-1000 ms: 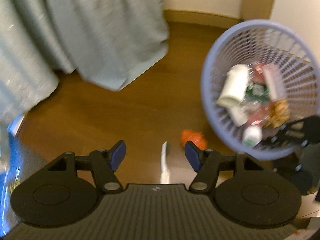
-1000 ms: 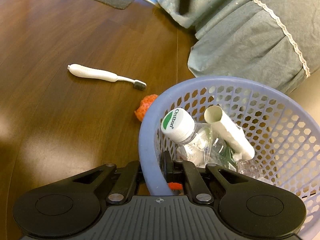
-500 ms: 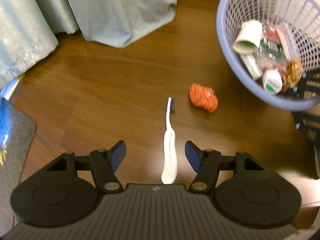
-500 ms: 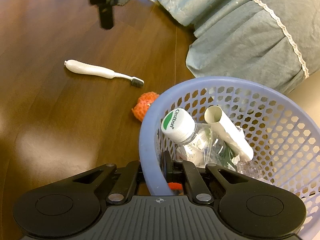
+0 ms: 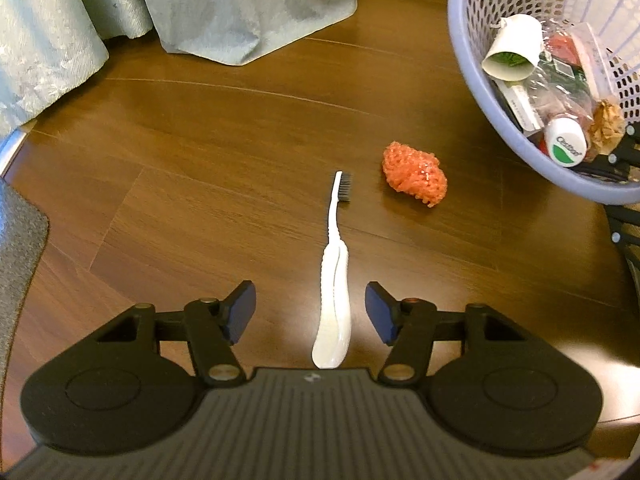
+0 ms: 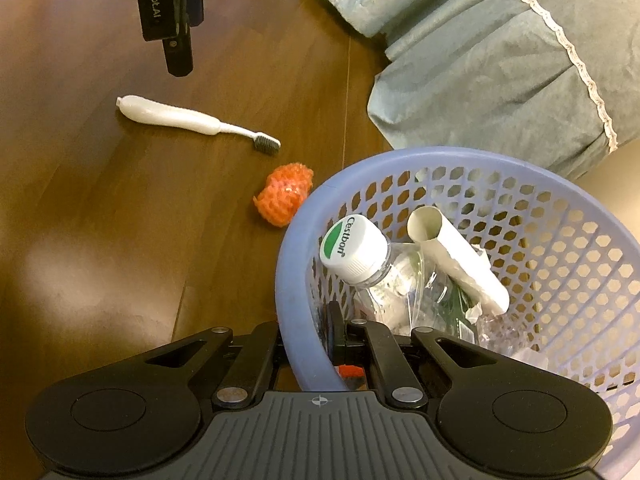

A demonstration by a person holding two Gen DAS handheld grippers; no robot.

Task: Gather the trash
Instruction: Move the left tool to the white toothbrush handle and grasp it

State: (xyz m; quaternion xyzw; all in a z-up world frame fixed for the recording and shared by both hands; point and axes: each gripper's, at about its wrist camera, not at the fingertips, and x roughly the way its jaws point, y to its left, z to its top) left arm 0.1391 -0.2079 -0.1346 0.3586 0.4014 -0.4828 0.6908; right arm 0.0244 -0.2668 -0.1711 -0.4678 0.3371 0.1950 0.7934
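Jaws of the right gripper [image 6: 316, 344] pinch the rim of the purple basket [image 6: 292, 280]. Left gripper [image 5: 310, 312] jaws are half open and closing, with the white toothbrush [image 5: 334, 300] lying on the floor between them, not touched. An orange net ball [image 5: 415, 178] sits ahead, a bit right.

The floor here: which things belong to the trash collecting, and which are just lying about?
Part of the job:
- white toothbrush, between the closing left gripper pads, untouched
- orange mesh ball
- lavender basket, rim clamped by the right gripper

Just there:
- grey-green curtain
- grey mat
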